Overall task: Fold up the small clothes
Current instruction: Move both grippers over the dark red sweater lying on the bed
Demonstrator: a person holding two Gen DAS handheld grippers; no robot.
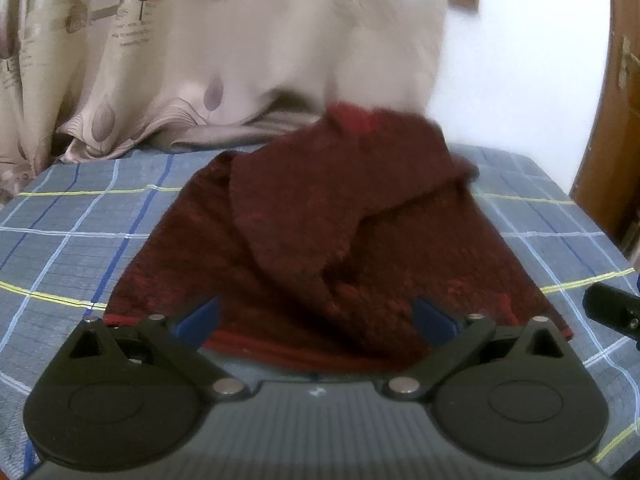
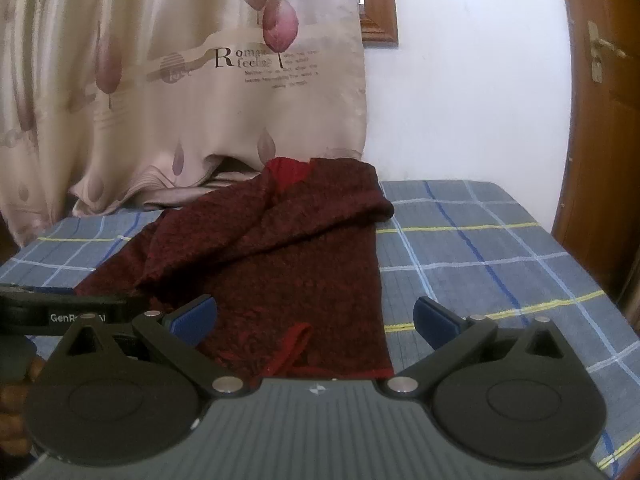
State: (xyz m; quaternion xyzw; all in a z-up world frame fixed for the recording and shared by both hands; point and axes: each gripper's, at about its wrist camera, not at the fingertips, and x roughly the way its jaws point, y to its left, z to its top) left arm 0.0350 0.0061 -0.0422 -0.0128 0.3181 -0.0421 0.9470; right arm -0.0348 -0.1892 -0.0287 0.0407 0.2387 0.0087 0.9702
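Tongs first: the left gripper [image 1: 316, 314] stands with its blue-padded fingers spread wide and nothing between them, poised above the near hem of the dark red garment [image 1: 320, 232]. The right gripper [image 2: 315, 320] is likewise spread and holds nothing, its blue fingertips [image 2: 196, 314] framing the near end of the same garment [image 2: 272, 264]. Both bodies are matte black plastic with round discs, silver pivot pins and a ribbed grey plate.

Much is hard to read. The left wrist view is smeared with blur, so the knit's edges and the upper fold are soft. A black piece of the other tool is cut off at that view's right edge. In the right wrist view the left tool enters at the left border, its printed lettering partly covered, with the person's hand [image 2: 16, 396] below it mostly out of frame.

The garment is a fuzzy, nubbly maroon knit with brighter red trim along the hem and a red lining showing at its far end. It lies on the checked cloth [image 2: 480, 248], one side turned diagonally over the body in a thick, rumpled flap. That cloth is grey-blue, crossed by white, blue and yellow lines. Behind hangs a satiny beige curtain [image 2: 180, 100] printed with mauve leaves and lettering, beside a white wall [image 2: 460, 100] and a brown wooden door [image 2: 600, 140].
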